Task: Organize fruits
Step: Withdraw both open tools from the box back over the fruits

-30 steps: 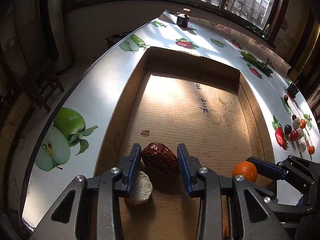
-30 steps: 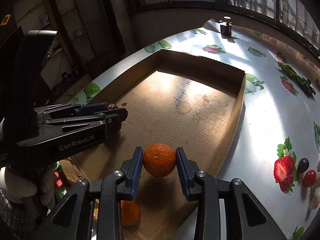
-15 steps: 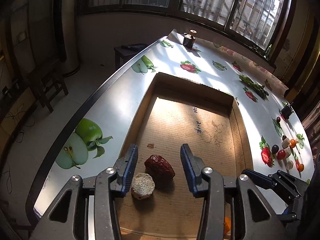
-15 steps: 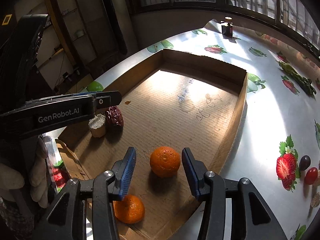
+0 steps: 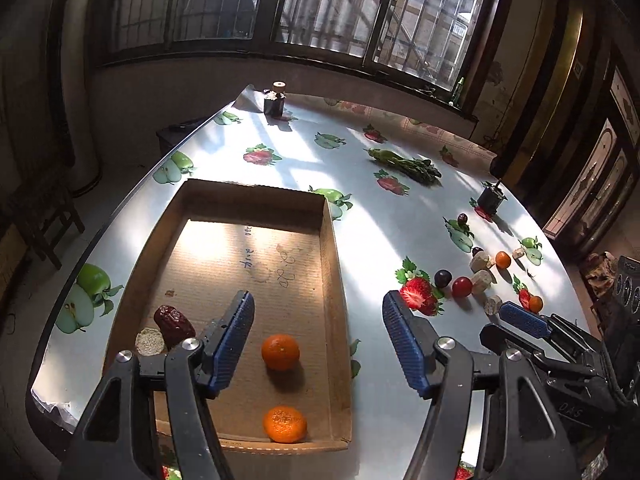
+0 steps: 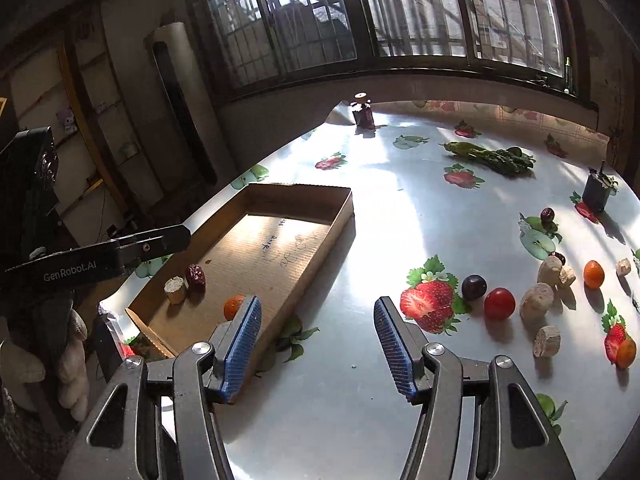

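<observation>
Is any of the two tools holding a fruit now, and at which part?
Nothing is held. The left tool and the right tool are both open and empty; the oranges lie loose in the box.

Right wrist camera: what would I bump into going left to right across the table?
Red date → cardboard box → dark grape → red cherry tomato → small orange.
</observation>
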Demonstrator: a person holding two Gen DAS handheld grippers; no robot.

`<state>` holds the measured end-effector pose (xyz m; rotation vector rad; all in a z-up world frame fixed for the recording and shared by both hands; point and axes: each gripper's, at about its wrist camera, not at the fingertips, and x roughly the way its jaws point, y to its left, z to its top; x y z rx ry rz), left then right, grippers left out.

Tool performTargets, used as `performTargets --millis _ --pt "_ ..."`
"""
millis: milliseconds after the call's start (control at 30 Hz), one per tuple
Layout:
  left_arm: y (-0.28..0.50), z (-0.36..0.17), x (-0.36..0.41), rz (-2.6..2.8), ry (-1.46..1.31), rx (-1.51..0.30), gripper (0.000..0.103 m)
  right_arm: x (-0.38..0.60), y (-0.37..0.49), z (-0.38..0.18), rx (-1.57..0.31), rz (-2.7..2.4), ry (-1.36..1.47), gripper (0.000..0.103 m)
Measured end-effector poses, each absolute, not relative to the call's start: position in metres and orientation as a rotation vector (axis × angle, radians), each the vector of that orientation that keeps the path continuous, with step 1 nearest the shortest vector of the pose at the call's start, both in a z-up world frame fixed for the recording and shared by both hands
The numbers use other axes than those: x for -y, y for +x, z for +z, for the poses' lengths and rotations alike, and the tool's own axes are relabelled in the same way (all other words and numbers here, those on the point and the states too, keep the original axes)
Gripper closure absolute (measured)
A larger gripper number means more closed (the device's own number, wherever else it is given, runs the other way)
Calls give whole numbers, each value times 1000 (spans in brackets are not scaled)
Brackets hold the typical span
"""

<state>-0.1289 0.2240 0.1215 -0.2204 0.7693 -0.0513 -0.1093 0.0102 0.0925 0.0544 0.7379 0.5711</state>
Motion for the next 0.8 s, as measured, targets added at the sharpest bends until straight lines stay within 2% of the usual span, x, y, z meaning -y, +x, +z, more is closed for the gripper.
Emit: performTargets --millis 467,567,800 --pt "-98 106 -92 -344 -174 -845 35 188 -157 107 -682 123 73 40" --pt "-98 103 -79 -362 -177 -865 35 229 -170 112 -658 34 85 32" --pt "-99 101 -82 -266 -123 -872 35 279 -155 106 -664 22 218 31"
